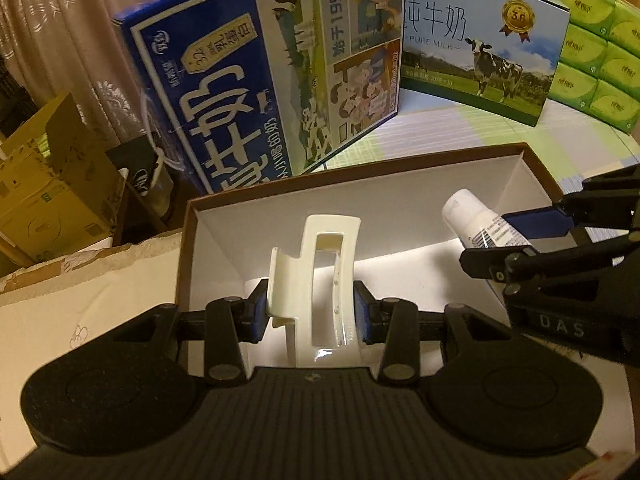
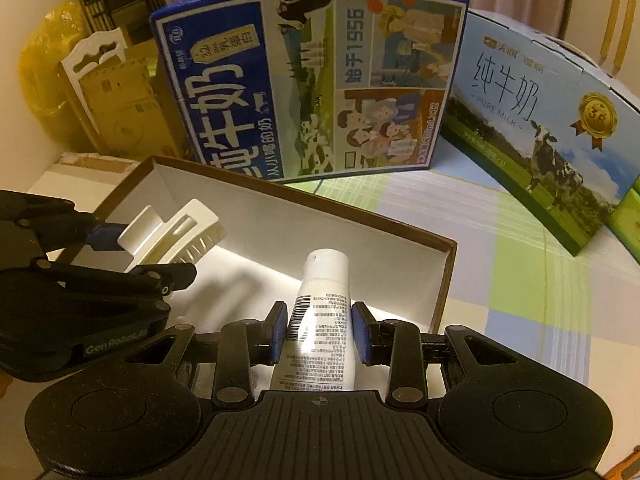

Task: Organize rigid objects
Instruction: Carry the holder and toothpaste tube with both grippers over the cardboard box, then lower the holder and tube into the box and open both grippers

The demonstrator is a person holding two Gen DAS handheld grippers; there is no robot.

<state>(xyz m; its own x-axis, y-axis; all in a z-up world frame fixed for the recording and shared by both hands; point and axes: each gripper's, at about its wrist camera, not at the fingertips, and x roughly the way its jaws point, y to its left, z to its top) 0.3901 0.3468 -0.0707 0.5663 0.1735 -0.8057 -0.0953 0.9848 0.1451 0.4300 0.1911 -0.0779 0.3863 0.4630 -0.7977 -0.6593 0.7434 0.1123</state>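
An open brown box (image 1: 188, 240) with a white inside lies on the table. My left gripper (image 1: 311, 312) is shut on a cream-white hair claw clip (image 1: 316, 280), held over the box's left half. My right gripper (image 2: 320, 330) is shut on a white tube (image 2: 320, 312) with printed text and a barcode, cap pointing forward, over the box's (image 2: 446, 280) right half. In the left wrist view the right gripper (image 1: 516, 236) with the tube (image 1: 474, 216) shows at the right. In the right wrist view the left gripper (image 2: 132, 248) with the clip (image 2: 176, 228) shows at the left.
Behind the box stand a dark blue milk carton case (image 1: 256, 80) and a light blue pure milk case (image 1: 480, 52). Green tissue packs (image 1: 596, 48) are stacked far right. Cardboard boxes (image 1: 44, 176) sit off the table's left edge, before a curtain (image 1: 60, 20). The tablecloth (image 2: 520, 280) is checked.
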